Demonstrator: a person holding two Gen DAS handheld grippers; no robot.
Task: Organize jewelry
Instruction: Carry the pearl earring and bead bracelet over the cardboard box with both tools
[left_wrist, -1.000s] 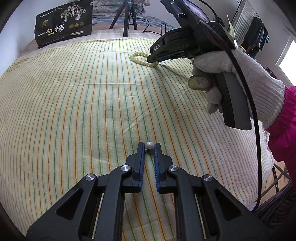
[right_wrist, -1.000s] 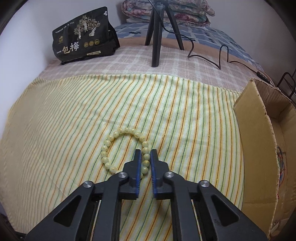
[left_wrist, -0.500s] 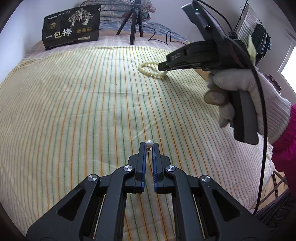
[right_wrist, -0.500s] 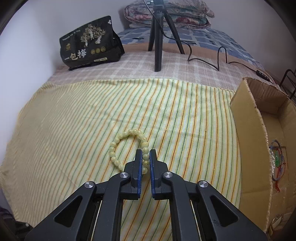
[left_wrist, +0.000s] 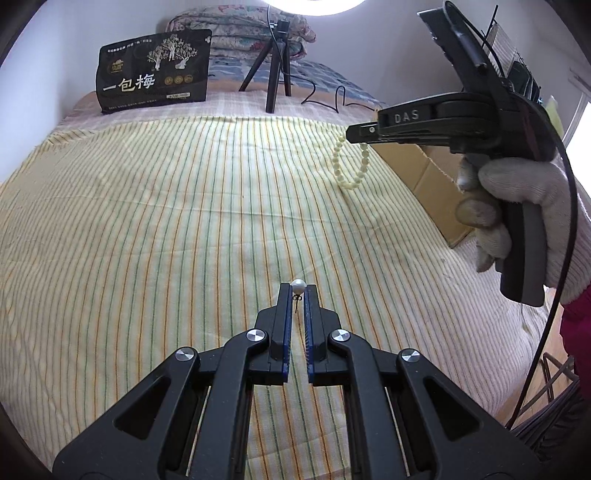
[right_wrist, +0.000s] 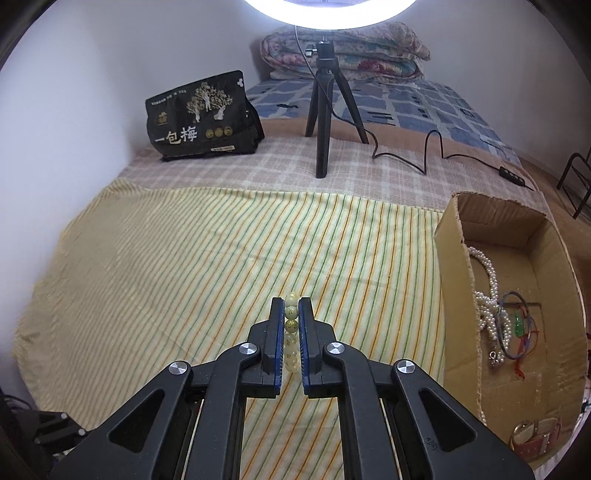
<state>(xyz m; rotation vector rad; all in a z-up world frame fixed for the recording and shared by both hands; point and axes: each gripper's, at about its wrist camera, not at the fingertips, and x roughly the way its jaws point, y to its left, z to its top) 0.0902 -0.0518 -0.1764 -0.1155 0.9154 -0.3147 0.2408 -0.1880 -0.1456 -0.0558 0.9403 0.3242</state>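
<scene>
1. Our right gripper is clenched on the pale green bead bracelet. In the left wrist view the loop hangs free from the fingertips, clear of the striped cloth on the bed.
2. Our left gripper pinches a pearl stud earring. The pearl sits at the very tips and the thin post points back between the fingers.
3. The cardboard box stands at the right edge of the striped cloth. It already holds a pearl necklace, some thin cord bracelets and a pink strap near its front corner.
4. We judge the step in hand to be carrying the bracelet over to the box. The loop should pass well above the near wall so the hanging beads do not catch on the torn rim.
5. We would let go only once the loop is over bare cardboard floor, away from the necklace, so the strands do not tangle.
6. The earring hold looks slight. We keep the left grip firm and level, since a small pearl dropped on the cloth would roll and be hard to pick up again.
</scene>
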